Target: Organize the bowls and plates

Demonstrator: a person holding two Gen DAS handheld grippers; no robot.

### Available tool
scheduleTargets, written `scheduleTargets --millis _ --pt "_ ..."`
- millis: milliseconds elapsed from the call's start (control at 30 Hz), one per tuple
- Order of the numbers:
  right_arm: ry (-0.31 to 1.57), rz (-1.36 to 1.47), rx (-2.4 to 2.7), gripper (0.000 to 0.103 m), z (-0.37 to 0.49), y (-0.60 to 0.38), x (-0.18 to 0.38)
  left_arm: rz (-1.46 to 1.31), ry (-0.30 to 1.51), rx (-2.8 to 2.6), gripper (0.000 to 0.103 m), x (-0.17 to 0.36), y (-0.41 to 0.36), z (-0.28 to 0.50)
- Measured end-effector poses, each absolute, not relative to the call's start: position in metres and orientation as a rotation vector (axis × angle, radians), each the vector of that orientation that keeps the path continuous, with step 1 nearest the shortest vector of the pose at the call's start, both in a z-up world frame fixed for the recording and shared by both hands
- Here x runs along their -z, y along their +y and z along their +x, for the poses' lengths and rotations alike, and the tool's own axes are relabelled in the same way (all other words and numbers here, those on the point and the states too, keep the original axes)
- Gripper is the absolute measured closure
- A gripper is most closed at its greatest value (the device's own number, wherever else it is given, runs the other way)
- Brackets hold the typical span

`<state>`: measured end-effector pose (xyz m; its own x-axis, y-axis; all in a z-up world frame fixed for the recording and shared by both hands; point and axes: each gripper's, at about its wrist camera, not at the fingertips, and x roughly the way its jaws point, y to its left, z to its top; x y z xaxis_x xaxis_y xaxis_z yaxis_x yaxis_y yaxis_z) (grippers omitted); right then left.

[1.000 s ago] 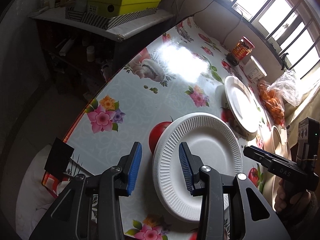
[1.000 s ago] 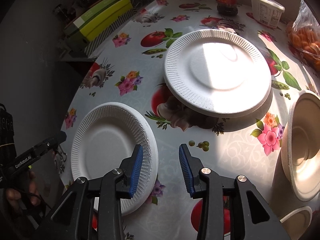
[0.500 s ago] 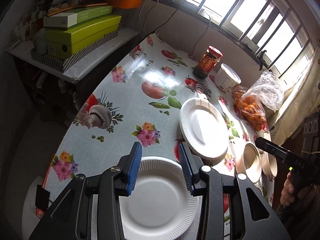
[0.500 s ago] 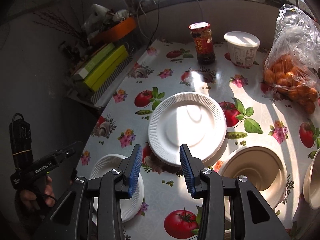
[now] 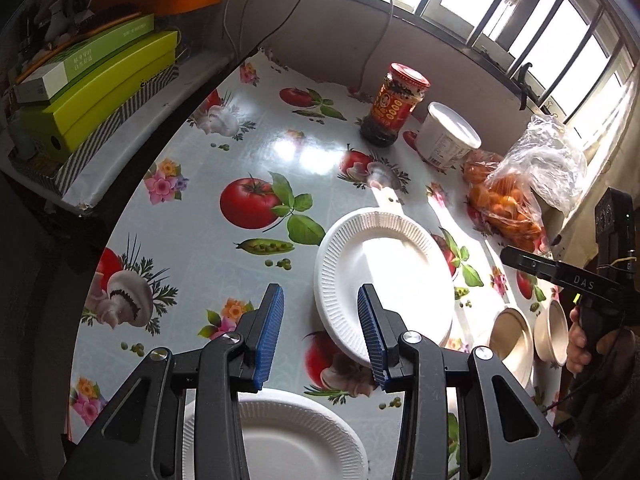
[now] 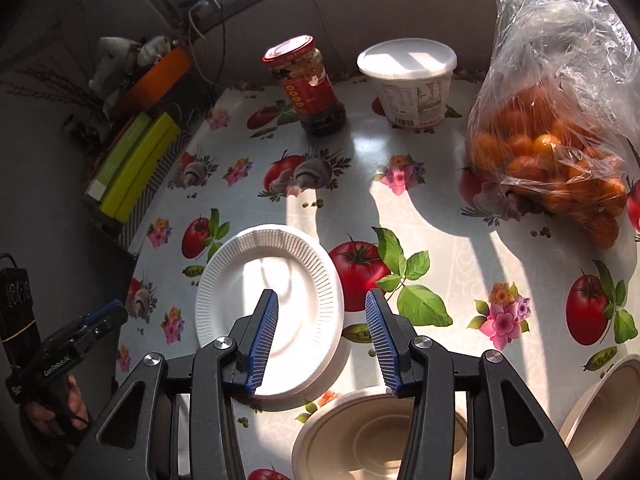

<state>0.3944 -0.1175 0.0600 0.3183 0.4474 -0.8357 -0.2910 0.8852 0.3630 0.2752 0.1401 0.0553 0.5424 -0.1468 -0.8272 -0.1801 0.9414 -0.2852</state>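
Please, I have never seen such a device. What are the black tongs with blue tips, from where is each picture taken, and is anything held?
There is no robot: a person holds one black two-finger gripper in each hand, each with its own camera. One picture looks along the left gripper, the other along the right gripper. On the flowered plastic tablecloth lie white ribbed paper plates, beige paper bowls, a red-labelled sauce jar, a white lidded tub and a clear bag of oranges. Both grippers are open and hold nothing; the right fingers have just been opening.

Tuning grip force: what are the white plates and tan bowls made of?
Plates: likely foam or moulded paper, matte white, with a finely ribbed rim and thin edge. Bowls: probably pressed pulp fibre, matte beige, with smooth walls and a rolled lip. Both look light and crushable.
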Motion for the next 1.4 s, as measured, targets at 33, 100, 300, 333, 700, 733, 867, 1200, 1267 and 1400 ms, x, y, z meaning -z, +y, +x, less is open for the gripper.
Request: scheduleTargets --millis 33,100,300,333,700,733,867,1200,1267,1400 --pt "1.167 0.157 -0.486 0.057 0.4 -0.118 -0.053 -0.356 1.014 -0.014 0.063 -0.051 0.138 0.281" --pt "1.197 0.176 -0.498 0.057 0.41 -0.12 -0.04 -0.354 1.044 -0.024 0.063 -0.043 0.135 0.291" --pt "1.261 0.152 -0.522 0.057 0.424 -0.114 -0.014 -0.352 1.095 -0.037 0.063 -0.022 0.128 0.312" --pt "1.263 0.144 -0.534 0.057 0.425 -0.113 -0.012 -0.354 1.098 -0.036 0.063 -0.02 0.128 0.313" --pt "1.299 0.122 -0.572 0.065 0.426 -0.102 0.009 -0.361 1.154 -0.053 0.063 0.001 0.129 0.321" --pt "1.299 0.125 -0.574 0.066 0.426 -0.102 0.009 -0.364 1.155 -0.05 0.063 0.002 0.129 0.321" --pt "1.304 0.117 -0.569 0.067 0.425 -0.1 0.012 -0.369 1.166 -0.05 0.063 0.006 0.129 0.321" --pt "1.296 0.021 -0.561 0.067 0.422 -0.087 0.014 -0.362 1.202 -0.044 0.063 0.021 0.125 0.321" --pt "1.29 -0.004 -0.555 0.067 0.422 -0.085 0.014 -0.362 1.203 -0.042 0.063 0.022 0.125 0.32" --pt "1.288 -0.015 -0.558 0.074 0.422 -0.082 0.013 -0.371 1.202 -0.04 0.063 0.023 0.126 0.318"
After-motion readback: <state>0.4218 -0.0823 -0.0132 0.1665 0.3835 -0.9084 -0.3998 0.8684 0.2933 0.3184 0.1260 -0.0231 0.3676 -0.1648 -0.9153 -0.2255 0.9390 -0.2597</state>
